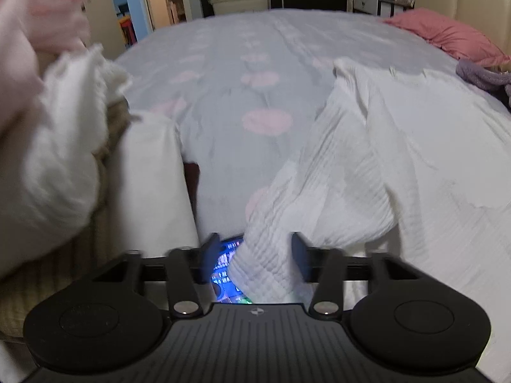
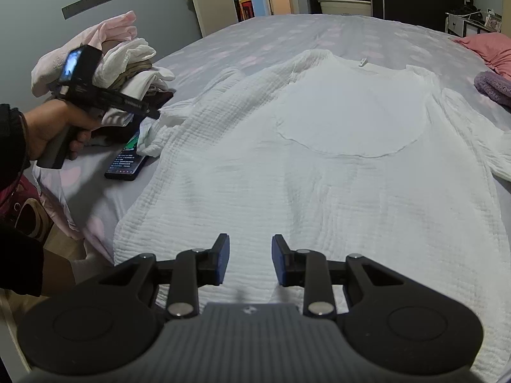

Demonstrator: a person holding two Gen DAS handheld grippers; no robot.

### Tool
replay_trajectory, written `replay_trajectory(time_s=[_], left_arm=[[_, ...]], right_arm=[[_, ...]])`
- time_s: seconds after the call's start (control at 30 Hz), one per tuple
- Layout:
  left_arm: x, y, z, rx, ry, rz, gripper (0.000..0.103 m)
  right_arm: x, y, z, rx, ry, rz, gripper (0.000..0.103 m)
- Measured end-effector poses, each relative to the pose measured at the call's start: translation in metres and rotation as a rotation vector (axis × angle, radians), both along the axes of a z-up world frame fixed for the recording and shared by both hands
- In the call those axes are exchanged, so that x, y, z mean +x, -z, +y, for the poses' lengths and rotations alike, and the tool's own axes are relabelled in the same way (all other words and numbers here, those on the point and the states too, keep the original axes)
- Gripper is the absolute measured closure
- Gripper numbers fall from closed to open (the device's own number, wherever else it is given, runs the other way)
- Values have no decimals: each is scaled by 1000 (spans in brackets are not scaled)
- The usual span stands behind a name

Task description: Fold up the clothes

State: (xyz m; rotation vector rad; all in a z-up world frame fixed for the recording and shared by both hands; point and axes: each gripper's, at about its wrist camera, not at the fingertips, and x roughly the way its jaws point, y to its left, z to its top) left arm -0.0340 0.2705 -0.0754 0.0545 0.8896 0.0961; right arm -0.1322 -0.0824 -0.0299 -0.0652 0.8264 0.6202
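Through the left wrist view, my left gripper [image 1: 254,257] has its fingers spread around a bunched sleeve of the white garment [image 1: 399,166], not clamped; a lit phone [image 1: 228,265] lies beneath. Heaped clothes [image 1: 54,146] sit near left.

Right wrist view: right gripper [image 2: 250,260] released, hovering over the garment's near hem. Garment spread flat on the bed [image 2: 255,38]. A hand [image 2: 54,127] grips the left tool at far left.
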Motion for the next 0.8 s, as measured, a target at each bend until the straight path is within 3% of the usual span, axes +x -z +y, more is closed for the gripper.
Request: replay_trajectory(time_s=[0.03,0.13,0.3,0.43,0.8], left_arm=[[1,1,3,-1,-8,3,99],[1,0,11,-15,-22,10,100],[-12,-42,30,-29,-42,-49,101],[-21,-83,46,48,-75,-87,101],[-38,-113,46,107,-104,-141,101]], right_arm=[[0,0,0,-1,0,1,70],[0,-1,1,0,-1,-2,70],[-1,-3,1,9,-7,-7,70],[-3,-5,1,14,-11,-13,70],[-6,-9,1,14,-15,-31,69]])
